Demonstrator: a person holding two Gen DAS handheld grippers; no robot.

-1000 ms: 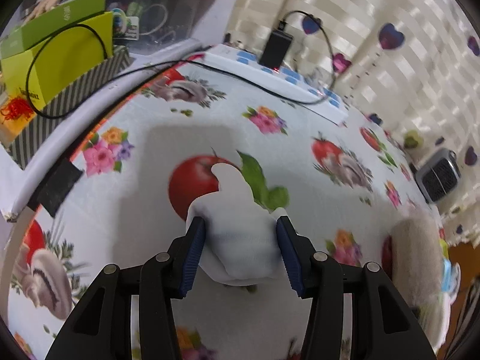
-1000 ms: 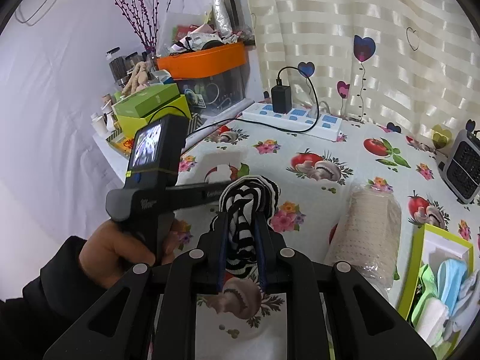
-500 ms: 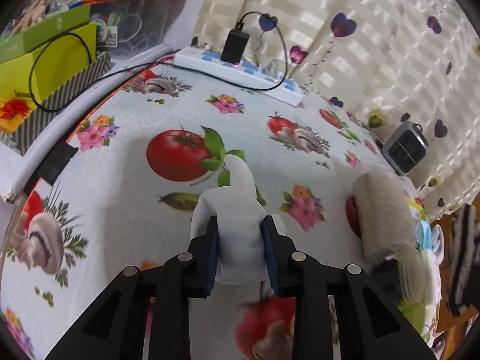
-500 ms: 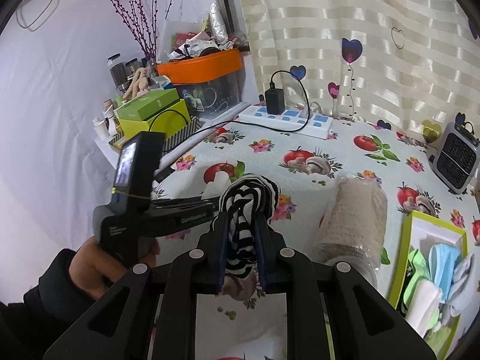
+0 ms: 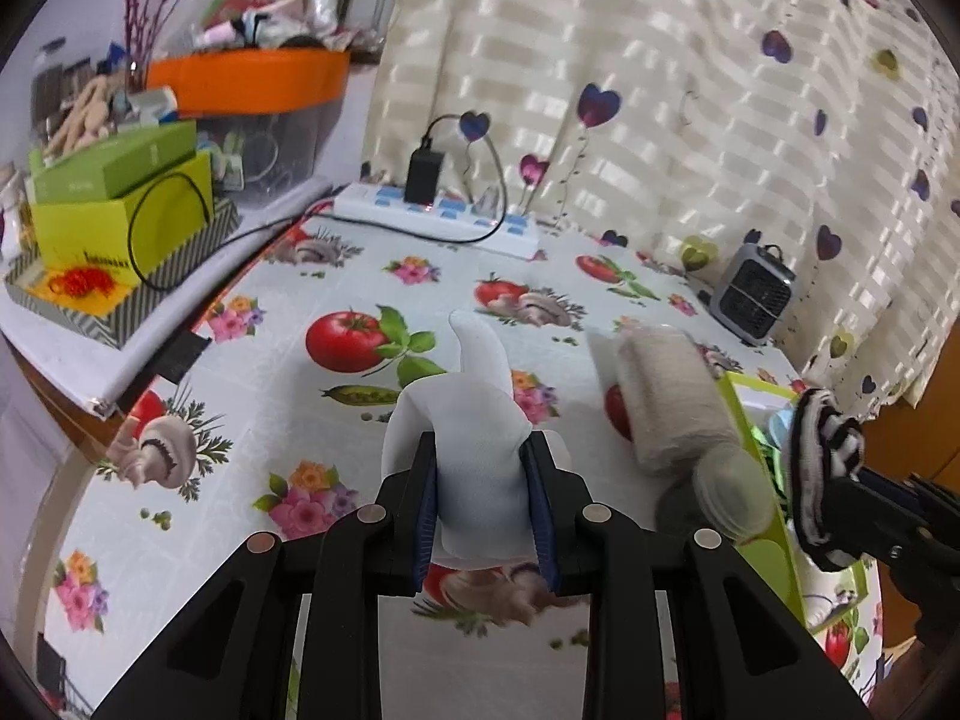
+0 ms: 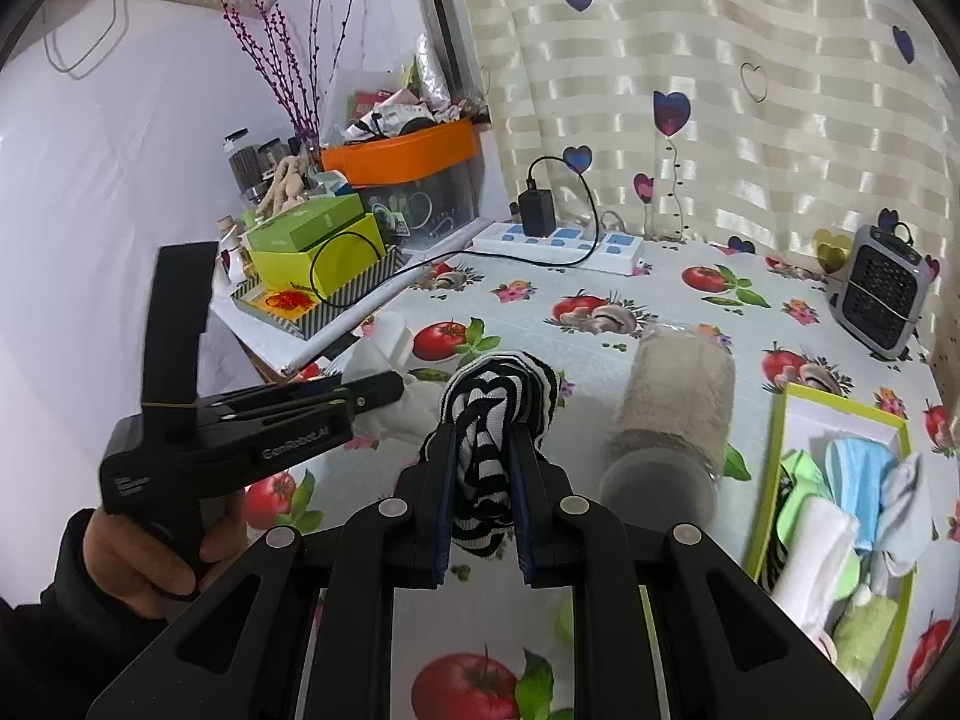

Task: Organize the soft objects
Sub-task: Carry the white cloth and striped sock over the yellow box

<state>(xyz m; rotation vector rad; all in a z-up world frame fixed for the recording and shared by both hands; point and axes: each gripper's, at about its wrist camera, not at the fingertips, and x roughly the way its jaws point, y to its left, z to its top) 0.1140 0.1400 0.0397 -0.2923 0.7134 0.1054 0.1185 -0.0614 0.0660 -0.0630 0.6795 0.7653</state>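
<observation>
Both grippers carry socks above the worktop (image 5: 288, 408).
My left gripper (image 5: 483, 504) clenches a white sock (image 5: 474, 450); my right gripper (image 6: 480, 498) clenches a striped sock (image 6: 486, 420). I'd lower each over the green box (image 6: 840, 414), seemingly near-full, before releasing.

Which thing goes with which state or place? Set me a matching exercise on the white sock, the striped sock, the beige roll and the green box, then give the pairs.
Things:
1. white sock
2. striped sock
3. beige roll
4. green box

States or places:
A. lying on the tablecloth, between the box and the grippers
B. clamped in the left gripper
C. open, with folded soft items inside
D. clamped in the right gripper

Pairs: 1-B, 2-D, 3-A, 4-C
</observation>
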